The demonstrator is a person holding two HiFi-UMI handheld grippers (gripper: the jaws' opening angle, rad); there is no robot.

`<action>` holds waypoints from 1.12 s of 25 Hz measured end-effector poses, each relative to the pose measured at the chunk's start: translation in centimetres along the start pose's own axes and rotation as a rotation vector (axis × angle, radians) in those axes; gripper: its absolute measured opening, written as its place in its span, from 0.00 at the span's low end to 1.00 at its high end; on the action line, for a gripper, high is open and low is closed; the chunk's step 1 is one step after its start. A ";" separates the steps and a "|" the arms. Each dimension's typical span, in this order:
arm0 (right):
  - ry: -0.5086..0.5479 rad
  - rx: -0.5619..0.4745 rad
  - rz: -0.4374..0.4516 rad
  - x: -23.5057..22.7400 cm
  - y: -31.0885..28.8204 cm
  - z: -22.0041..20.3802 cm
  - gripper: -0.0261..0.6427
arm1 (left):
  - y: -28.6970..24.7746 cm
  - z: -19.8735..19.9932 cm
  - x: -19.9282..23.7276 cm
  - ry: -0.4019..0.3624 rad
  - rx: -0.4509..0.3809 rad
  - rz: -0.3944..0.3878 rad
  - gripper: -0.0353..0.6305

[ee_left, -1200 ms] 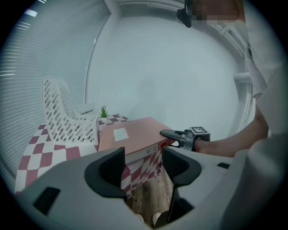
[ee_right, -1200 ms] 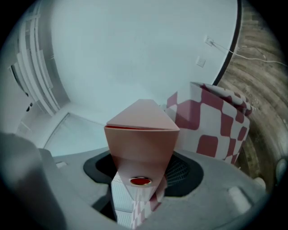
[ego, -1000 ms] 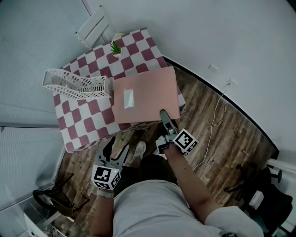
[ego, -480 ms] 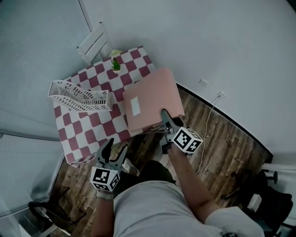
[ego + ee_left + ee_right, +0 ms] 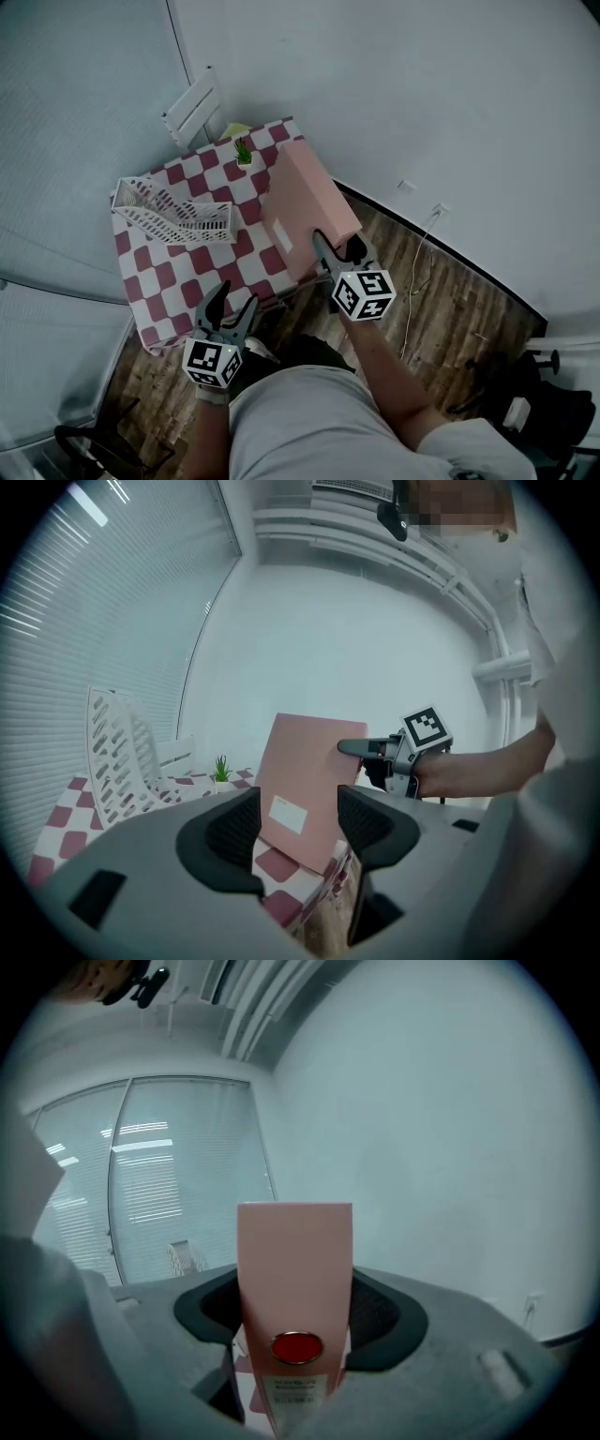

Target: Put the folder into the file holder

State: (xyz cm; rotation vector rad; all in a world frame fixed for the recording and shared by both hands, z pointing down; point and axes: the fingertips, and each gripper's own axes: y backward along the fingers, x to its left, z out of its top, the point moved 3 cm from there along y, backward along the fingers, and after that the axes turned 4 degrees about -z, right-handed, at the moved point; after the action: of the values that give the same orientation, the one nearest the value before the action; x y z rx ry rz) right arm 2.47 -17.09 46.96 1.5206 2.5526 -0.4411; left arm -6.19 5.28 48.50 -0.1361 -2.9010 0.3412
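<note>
My right gripper (image 5: 324,251) is shut on the spine end of a thick pink folder (image 5: 306,207), which stands tilted up on its edge over the right side of the checkered table (image 5: 155,284). In the right gripper view the folder's spine (image 5: 295,1307) with a red finger hole fills the gap between the jaws. The white wire file holder (image 5: 173,212) lies on the table's left part, apart from the folder. My left gripper (image 5: 228,315) hangs open and empty below the table's near edge; in its own view the folder (image 5: 305,785) shows beyond its jaws.
A small potted plant (image 5: 244,153) sits at the table's far edge. A white slatted chair back (image 5: 193,108) stands behind the table. Wood floor with a cable (image 5: 417,281) runs along the right wall. A dark chair base (image 5: 103,448) is at lower left.
The folder has been lifted from lying flat on the table to standing tilted on edge, carried by the right gripper. The left gripper has stayed low and open.
</note>
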 end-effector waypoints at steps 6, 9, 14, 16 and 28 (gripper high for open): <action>0.133 -0.061 0.047 2.4 -0.2 -0.5 0.47 | 0.7 0.2 1.6 -0.002 0.000 -0.015 0.42; 0.184 -0.065 0.076 3.6 -0.1 -1.4 0.48 | 0.9 0.2 2.3 -0.004 0.000 -0.027 0.42; 0.222 -0.090 0.035 4.1 -0.1 -2.1 0.48 | 1.3 0.2 3.1 -0.007 0.001 -0.043 0.42; 0.244 -0.070 0.014 4.0 -0.4 -2.7 0.48 | 1.4 0.2 3.6 -0.008 0.002 -0.049 0.42; 0.270 -0.068 -0.051 3.6 -1.3 -4.1 0.49 | 2.5 0.3 7.4 -0.013 0.009 -0.080 0.42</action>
State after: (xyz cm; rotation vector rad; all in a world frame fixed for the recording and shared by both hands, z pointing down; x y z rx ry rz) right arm -0.25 -13.30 50.16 1.5916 2.7794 -0.1608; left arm -13.26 8.51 49.12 -0.0159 -2.9072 0.3417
